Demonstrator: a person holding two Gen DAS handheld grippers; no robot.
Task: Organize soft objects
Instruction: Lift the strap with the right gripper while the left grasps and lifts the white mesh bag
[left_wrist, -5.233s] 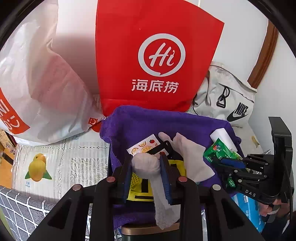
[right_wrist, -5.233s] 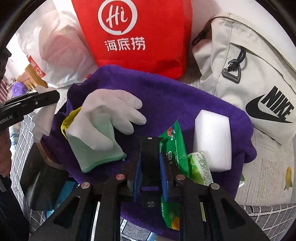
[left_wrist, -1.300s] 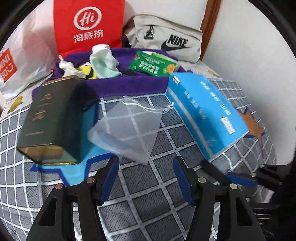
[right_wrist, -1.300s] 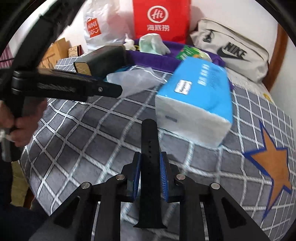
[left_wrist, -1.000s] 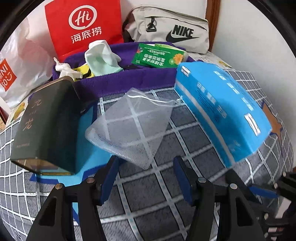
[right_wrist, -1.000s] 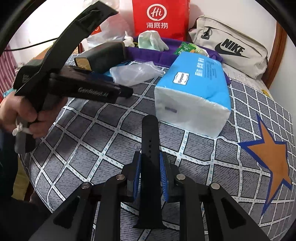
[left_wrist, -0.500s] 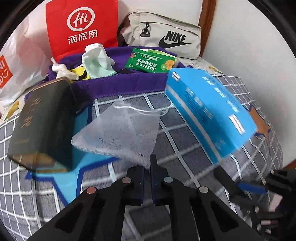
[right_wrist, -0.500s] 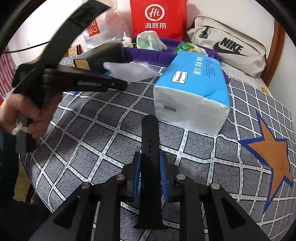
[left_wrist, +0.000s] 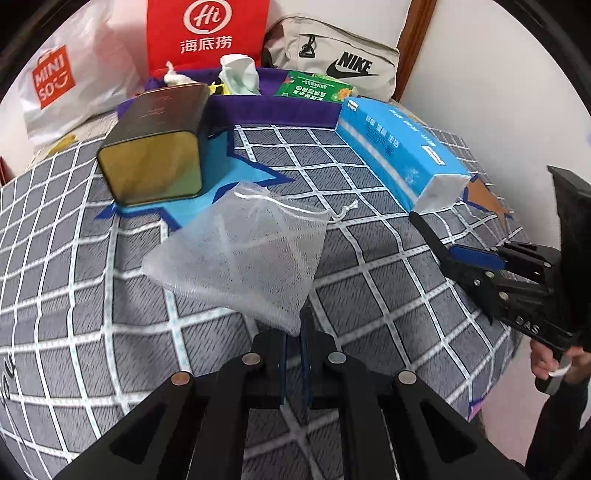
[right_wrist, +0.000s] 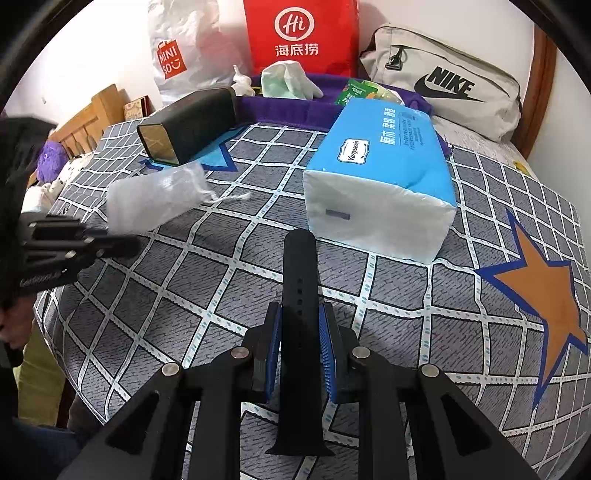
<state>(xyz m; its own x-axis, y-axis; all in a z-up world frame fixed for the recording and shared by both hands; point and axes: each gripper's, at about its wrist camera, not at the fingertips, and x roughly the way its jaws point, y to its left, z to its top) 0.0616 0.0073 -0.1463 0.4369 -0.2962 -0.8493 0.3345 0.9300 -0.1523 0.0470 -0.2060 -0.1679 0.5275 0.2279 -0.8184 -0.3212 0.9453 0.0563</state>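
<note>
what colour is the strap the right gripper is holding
Black; the watch strap shows best in the right wrist view, clamped in the right gripper.

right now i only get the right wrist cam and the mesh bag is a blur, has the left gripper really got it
Observer: Yes. In the left wrist view the left gripper is shut on one corner of the mesh bag.
Operator: anything inside it
Observer: It looks empty; the grid of the bedspread shows through the mesh.
Operator: where is its opening
Observer: At the end far from the jaws, with a white drawstring trailing toward the blue tissue pack.
</note>
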